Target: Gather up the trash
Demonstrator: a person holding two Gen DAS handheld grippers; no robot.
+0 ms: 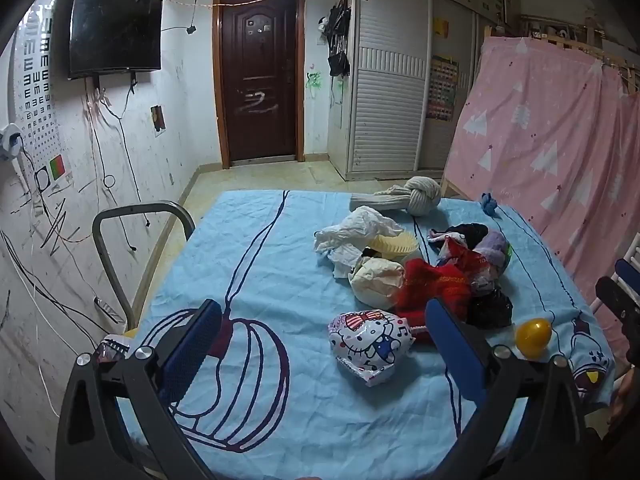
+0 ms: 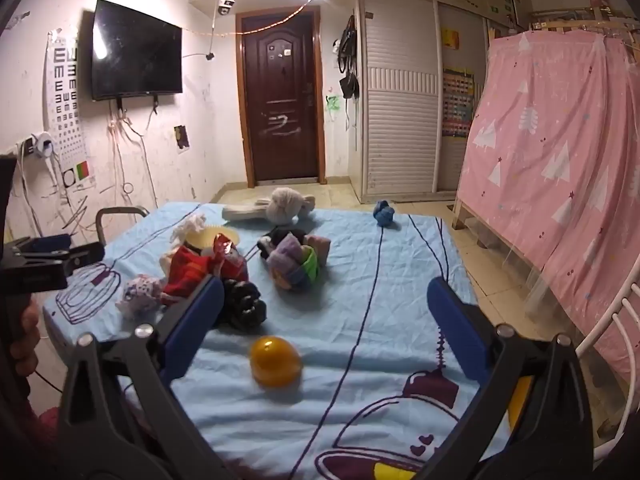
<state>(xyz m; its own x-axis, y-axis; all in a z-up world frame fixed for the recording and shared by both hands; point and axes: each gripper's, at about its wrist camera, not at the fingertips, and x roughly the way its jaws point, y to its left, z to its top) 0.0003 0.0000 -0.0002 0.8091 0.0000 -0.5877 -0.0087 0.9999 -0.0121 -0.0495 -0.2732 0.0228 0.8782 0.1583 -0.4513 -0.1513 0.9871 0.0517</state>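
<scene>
A pile of trash lies on the blue-covered table (image 1: pixel 280 420): a Hello Kitty wrapper (image 1: pixel 370 342), a red wrapper (image 1: pixel 436 286), crumpled white paper (image 1: pixel 356 232), a cream wad (image 1: pixel 378 282), a black bag (image 1: pixel 490 308) and a yellow plastic egg (image 1: pixel 533 336). My left gripper (image 1: pixel 320 344) is open and empty, just before the Hello Kitty wrapper. My right gripper (image 2: pixel 324 320) is open and empty, with the yellow egg (image 2: pixel 275 362) on the cloth between its fingers. The red wrapper (image 2: pixel 192 268) and black bag (image 2: pixel 244 304) lie left of it.
A knotted cream sock (image 1: pixel 416 200), a blue knot (image 1: pixel 489 202) and rolled socks (image 2: pixel 296 264) lie farther back on the table. A metal chair back (image 1: pixel 120 240) stands at the left. A pink curtain (image 1: pixel 560 140) hangs at the right. A brown door (image 1: pixel 260 76) is behind.
</scene>
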